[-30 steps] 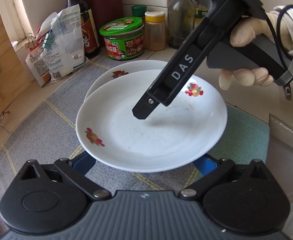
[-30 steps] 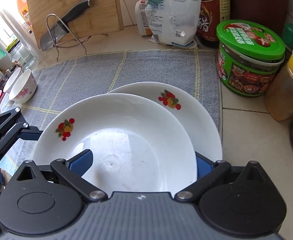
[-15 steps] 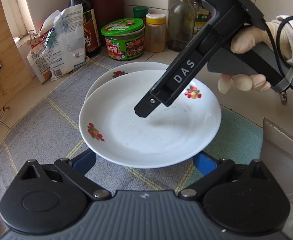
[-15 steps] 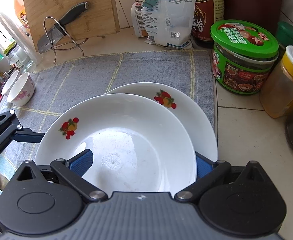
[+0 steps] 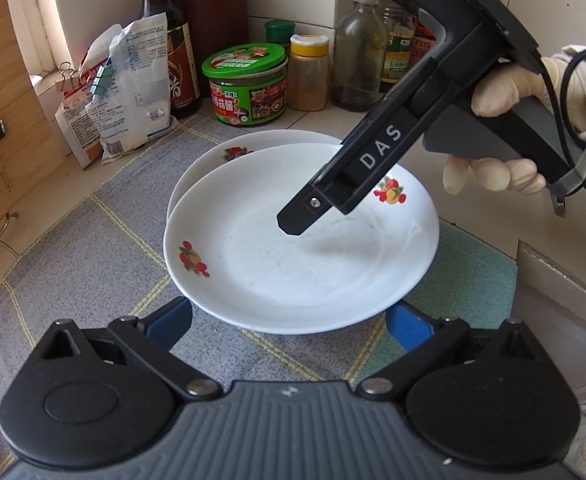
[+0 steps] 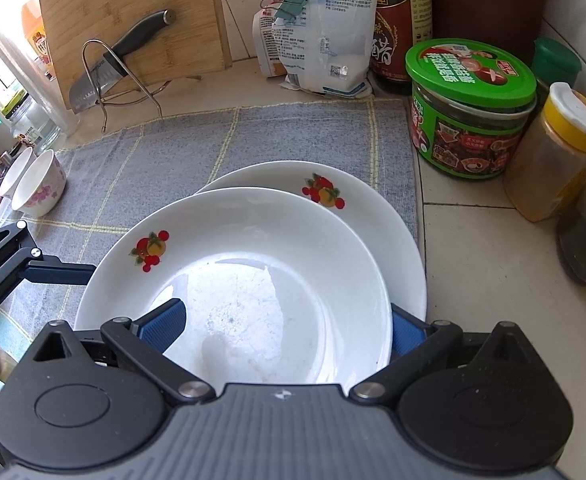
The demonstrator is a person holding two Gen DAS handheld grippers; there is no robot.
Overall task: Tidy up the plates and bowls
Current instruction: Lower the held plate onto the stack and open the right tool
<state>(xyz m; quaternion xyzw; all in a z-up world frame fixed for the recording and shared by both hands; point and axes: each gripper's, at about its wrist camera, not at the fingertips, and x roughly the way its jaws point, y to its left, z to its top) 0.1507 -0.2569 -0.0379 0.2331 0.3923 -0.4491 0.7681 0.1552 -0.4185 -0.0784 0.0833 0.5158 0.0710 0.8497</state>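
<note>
A white plate with fruit prints (image 5: 293,264) (image 6: 253,272) lies overlapping a second like plate (image 5: 253,142) (image 6: 373,216) on the grey mat. My left gripper (image 5: 289,320) is open, its blue fingers just short of the top plate's near rim, not touching. My right gripper (image 6: 285,324) is open, one blue finger over the top plate and one beside its rim; in the left wrist view its finger (image 5: 305,208) hovers over the plate's middle. Small floral bowls (image 6: 39,188) stand at the mat's left edge.
Jars and bottles (image 6: 473,108), a green-lidded jar (image 5: 245,84) and a clipped bag (image 5: 129,92) stand along the wall. A knife (image 6: 113,68) in a wire stand leans by a wooden board (image 6: 133,20). A teal cloth (image 5: 461,276) lies under the plate's right side.
My left gripper has drawn back from the plate, its fingers no longer under the rim. The top plate has settled lower over the second plate. My right gripper has pulled back slightly.
</note>
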